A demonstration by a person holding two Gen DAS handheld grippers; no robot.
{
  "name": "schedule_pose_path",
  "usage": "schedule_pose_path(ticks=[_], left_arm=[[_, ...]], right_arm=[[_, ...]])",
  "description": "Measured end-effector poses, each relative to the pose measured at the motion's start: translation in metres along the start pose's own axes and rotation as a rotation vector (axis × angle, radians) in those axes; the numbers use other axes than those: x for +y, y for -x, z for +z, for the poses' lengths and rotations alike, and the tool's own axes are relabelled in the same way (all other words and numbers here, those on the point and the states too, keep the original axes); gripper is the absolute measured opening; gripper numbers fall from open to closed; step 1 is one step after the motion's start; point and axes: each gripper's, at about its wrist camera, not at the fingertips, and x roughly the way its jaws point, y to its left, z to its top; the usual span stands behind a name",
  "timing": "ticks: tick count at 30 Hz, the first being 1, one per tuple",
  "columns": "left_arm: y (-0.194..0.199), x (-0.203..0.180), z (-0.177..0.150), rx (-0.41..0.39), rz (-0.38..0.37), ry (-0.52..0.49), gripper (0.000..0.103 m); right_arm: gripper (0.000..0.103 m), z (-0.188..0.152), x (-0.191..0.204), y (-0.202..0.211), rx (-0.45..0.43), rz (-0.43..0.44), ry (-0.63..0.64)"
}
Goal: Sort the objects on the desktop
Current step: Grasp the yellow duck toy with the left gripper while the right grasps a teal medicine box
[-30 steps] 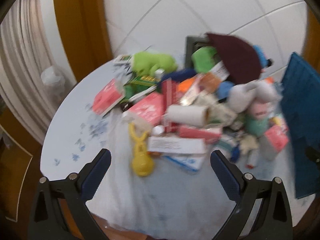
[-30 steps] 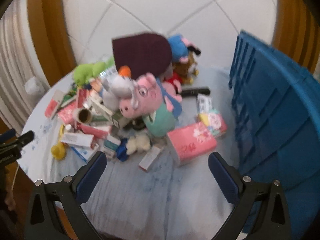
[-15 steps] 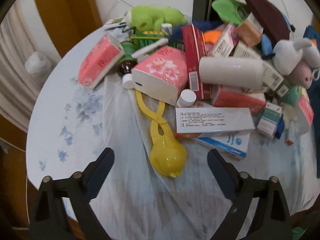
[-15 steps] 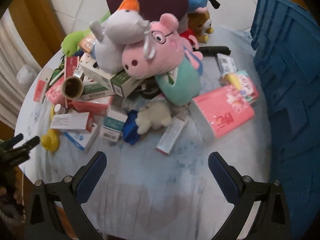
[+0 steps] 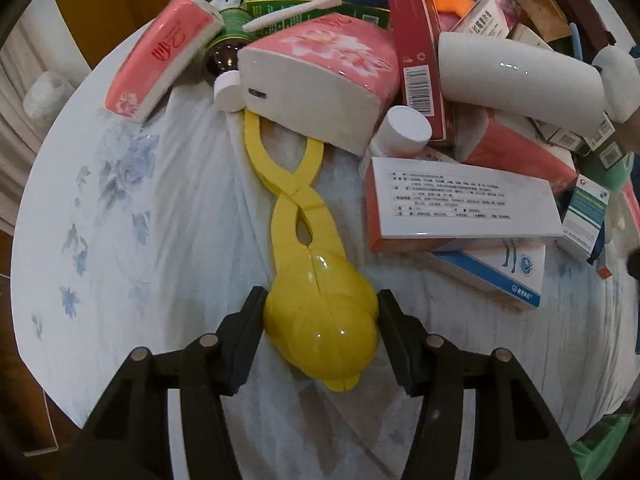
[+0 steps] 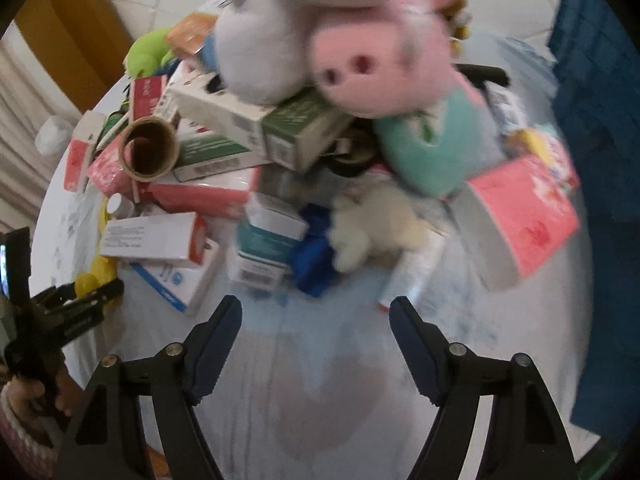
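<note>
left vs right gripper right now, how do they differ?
The left gripper has its fingers against the bulb of the yellow plastic scissor-handled scoop; the right gripper has nothing between its fingers, only bare pale blue floral tablecloth. The left stands narrower, the right wider. Both have just been closing, and both point down at the table.

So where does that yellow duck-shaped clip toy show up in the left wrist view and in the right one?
Left wrist: yellow duck clip, bottom centre, between the left gripper pads.
Right wrist: far left edge, mostly hidden.
Shared landmark: white printed box beside it.
</note>
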Motion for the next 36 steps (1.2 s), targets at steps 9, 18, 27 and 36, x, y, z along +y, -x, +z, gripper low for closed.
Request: schedule_pose_path(ticks=[9, 18, 27, 36], left_arm=[[0.003, 0.008, 0.004, -0.027, -0.002, 0.014, 0.055], [0.062, 0.006, -0.006, -0.140, 0.011, 0.001, 0.055], [0.139, -0.002, 0.010, -0.345, 0.059, -0.004, 0.054], [0.199, -0.027, 0.030, -0.515, 0.021, -0.037, 0.054]], right_arm=[[0.060, 0.022, 0.024, -0.046, 0.034, 0.065, -0.003], [0.039, 0.026, 0.041, -0.043, 0.007, 0.039, 0.070], [0.038, 0.016, 0.046, 0.029, -0.119, 0.083, 0.133], [0.038, 0.020, 0.039, 0.103, -0.278, 0.102, 0.161]])
